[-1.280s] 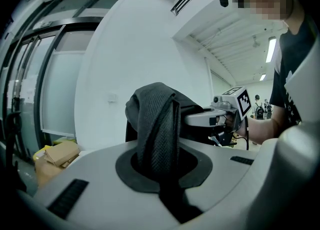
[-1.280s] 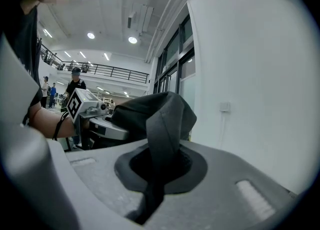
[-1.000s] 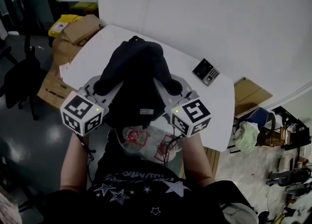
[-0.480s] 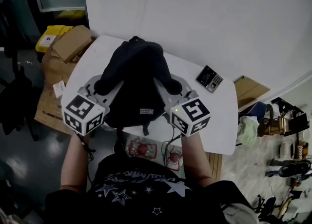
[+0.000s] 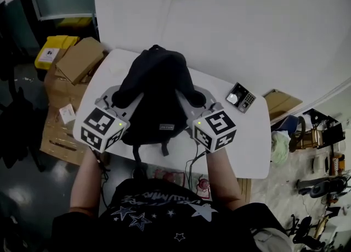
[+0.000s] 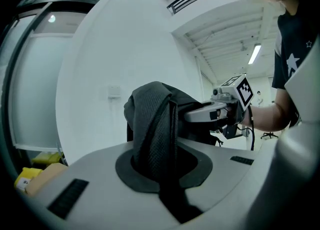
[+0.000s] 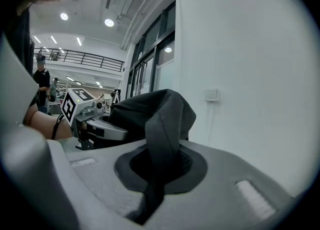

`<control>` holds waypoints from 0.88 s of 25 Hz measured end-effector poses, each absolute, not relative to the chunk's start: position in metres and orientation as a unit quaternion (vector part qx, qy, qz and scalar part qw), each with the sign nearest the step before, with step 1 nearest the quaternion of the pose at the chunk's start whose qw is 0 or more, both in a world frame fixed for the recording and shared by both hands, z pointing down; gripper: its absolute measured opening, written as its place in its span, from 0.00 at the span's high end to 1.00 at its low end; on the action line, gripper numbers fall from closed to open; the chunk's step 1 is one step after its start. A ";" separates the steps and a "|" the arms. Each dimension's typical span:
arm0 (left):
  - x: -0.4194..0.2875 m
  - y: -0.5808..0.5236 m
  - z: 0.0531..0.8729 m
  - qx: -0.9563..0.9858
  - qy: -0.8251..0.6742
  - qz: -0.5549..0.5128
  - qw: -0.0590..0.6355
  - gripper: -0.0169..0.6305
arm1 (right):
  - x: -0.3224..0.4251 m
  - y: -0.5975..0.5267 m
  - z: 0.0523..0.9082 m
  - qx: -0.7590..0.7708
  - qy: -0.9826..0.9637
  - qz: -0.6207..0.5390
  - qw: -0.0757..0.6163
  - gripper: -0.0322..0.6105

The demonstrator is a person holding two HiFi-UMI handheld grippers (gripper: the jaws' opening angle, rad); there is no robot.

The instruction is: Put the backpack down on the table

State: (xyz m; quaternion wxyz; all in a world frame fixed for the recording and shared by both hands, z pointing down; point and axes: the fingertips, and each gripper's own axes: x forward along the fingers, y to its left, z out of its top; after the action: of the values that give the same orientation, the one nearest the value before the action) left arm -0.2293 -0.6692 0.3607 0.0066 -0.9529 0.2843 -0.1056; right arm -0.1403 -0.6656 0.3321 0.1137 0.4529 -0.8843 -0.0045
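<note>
The black backpack (image 5: 156, 89) hangs over the white table (image 5: 241, 135) in the centre of the frame. The left gripper (image 5: 119, 98) and the right gripper (image 5: 198, 98) each pinch one shoulder strap (image 6: 160, 134). I judge that the carrying is nearly done; lowering and releasing are left.

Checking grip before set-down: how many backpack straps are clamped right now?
2. The left strap is clamped in the left gripper, the right strap in the right gripper. Thinner tails dangling below the backpack are free; others may be hidden.
</note>
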 end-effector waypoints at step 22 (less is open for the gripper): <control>-0.232 -0.722 0.392 -0.955 0.284 -0.088 -0.002 0.91 | -0.143 -0.716 0.360 0.461 -0.879 -0.010 0.124 0.94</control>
State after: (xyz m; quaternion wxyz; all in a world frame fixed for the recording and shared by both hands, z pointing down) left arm -0.2320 -0.7219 0.3923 -0.0017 -0.9549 0.2838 -0.0878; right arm -0.1433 -0.7161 0.3600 0.1235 0.4610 -0.8787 -0.0101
